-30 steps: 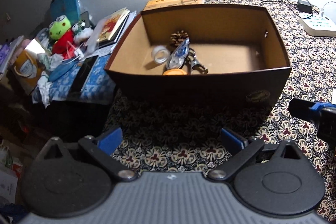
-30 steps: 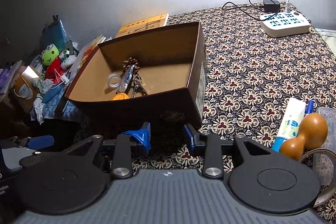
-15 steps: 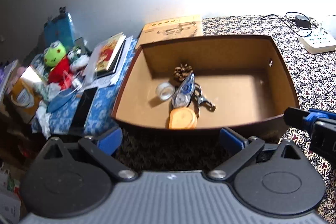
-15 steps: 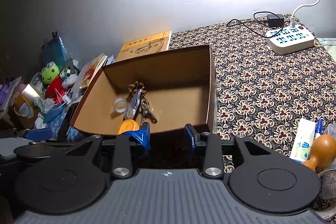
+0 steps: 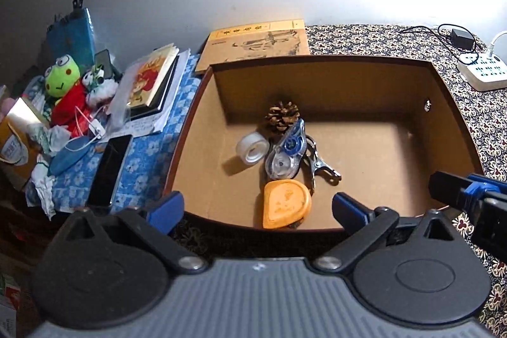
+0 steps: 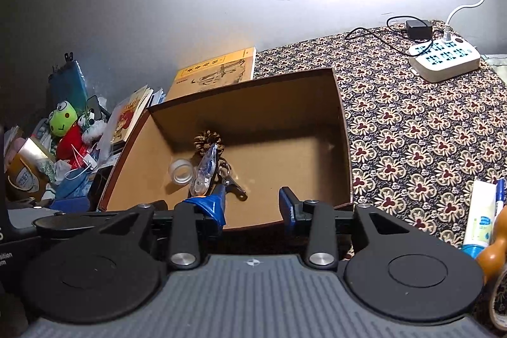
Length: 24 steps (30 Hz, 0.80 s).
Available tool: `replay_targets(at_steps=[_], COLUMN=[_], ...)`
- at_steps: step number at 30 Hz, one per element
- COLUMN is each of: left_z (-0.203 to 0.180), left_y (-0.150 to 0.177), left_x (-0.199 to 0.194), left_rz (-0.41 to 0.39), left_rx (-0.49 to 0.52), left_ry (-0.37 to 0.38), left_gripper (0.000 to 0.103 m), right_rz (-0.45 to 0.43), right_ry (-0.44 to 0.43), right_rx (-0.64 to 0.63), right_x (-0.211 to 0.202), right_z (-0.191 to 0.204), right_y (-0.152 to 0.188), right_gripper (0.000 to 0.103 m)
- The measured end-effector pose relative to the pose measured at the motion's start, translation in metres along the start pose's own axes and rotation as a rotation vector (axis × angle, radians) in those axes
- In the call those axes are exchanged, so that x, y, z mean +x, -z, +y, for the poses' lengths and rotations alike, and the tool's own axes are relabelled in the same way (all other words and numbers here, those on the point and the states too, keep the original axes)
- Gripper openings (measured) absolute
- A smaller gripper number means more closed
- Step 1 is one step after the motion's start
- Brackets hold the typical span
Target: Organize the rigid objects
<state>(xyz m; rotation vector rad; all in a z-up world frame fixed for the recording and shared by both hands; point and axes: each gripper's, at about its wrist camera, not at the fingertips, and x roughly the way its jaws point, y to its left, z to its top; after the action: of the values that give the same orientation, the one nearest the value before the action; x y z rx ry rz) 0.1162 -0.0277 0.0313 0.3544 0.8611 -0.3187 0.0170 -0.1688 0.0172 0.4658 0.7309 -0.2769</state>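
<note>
The box sits open-topped on the patterned desk. Collected at its left-centre floor are a pine cone, tape roll, correction-tape dispenser, metal clip and orange case, touching or just beside one another. The left gripper hovers over the near wall, jaws released and empty. The right gripper is likewise spread, holding nothing. A tube and wooden gourd probably await collection. The power strip lies well clear.

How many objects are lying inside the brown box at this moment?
5: pine cone at the back, tape roll left, correction tape centre, metal clip right, orange case nearest. The front wall may hide more.
</note>
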Motion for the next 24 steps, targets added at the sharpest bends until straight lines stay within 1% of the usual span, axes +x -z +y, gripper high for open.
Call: replay_targets(at_steps=[7, 10, 14, 21, 24], left_z=[0.009, 0.012, 0.015, 0.017, 0.016], left_y=[-0.005, -0.009, -0.012, -0.014, -0.014], left_x=[0.006, 0.007, 0.012, 0.024, 0.027], left_rz=[-0.022, -0.041, -0.048, -0.027, -0.026], left_rx=[0.006, 0.01, 0.016, 0.008, 0.009], left_ry=[0.026, 0.018, 0.014, 0.039, 0.036], left_gripper=[0.099, 0.099, 0.099, 0.1, 0.1], right_rz=[-0.043, -0.066, -0.063, -0.051, -0.054], right_ry=[0.022, 0.037, 0.052, 0.082, 0.085], right_rx=[-0.032, -0.049, -0.046, -0.052, -0.059], right_x=[0.002, 0.005, 0.012, 0.022, 0.025], right_z=[0.013, 0.017, 0.018, 0.017, 0.016], right_y=[-0.004, -0.007, -0.008, -0.009, -0.011], right_gripper=[0.021, 0.021, 0.022, 0.023, 0.023])
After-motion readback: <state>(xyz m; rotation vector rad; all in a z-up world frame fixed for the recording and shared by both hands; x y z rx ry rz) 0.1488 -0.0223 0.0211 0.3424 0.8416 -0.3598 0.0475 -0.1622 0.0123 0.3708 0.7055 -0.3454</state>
